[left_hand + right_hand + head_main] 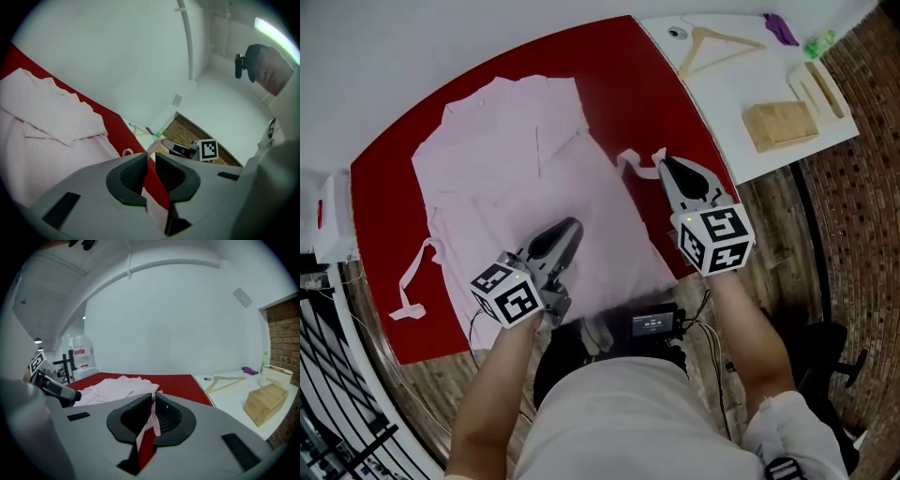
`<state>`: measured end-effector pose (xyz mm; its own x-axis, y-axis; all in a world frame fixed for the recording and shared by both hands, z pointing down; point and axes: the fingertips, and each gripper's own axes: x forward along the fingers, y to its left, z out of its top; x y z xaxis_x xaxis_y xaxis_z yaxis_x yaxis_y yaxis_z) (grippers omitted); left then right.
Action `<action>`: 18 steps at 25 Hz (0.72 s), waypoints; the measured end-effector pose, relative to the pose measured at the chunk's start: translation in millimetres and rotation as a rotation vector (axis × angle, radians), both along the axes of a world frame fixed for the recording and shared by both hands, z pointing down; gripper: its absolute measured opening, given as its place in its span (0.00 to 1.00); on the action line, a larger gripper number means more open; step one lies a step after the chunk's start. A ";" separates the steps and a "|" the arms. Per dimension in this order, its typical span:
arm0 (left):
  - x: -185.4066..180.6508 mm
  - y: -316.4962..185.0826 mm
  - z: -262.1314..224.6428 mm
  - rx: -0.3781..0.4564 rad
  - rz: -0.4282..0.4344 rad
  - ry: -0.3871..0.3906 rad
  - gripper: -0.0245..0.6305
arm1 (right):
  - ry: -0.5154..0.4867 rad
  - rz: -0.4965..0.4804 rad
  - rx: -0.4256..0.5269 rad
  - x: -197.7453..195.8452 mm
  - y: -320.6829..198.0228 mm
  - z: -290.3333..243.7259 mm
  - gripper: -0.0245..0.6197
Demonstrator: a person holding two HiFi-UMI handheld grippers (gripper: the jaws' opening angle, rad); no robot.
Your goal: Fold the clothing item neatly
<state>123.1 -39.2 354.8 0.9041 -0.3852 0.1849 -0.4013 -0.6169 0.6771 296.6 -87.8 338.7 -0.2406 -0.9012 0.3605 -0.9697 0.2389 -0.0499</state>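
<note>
A pale pink garment (506, 159) lies spread on the red table (384, 169), collar toward the far side. My left gripper (572, 228) sits over its near part. In the left gripper view that gripper (150, 171) is shut on a fold of the pink cloth (155, 206). My right gripper (661, 161) hangs above the garment's right edge, shut on a pink tie strap (633, 161). The right gripper view shows the jaws (152, 416) closed on that strip (154, 425), with the garment (117, 385) beyond and the left gripper (61, 391) at the left.
A second pink tie (412, 272) trails off the garment's left side near the table's front edge. On the white table (741, 141) at the right lie a wooden hanger (717, 42), a wooden box (780, 124) and small items. A metal rack (328, 375) stands at the lower left.
</note>
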 end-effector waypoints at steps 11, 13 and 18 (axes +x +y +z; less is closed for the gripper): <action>-2.8 -29.0 -7.0 -0.119 0.003 0.144 0.23 | 0.067 -0.216 0.055 -114.0 6.4 -14.6 0.09; -9.4 -33.3 -6.6 -0.147 -0.016 0.175 0.23 | 0.093 -0.272 0.062 -136.8 10.5 -14.1 0.09; -25.6 -40.6 -3.5 -0.246 -0.059 0.283 0.23 | 0.138 -0.366 0.072 -179.3 17.0 -8.6 0.09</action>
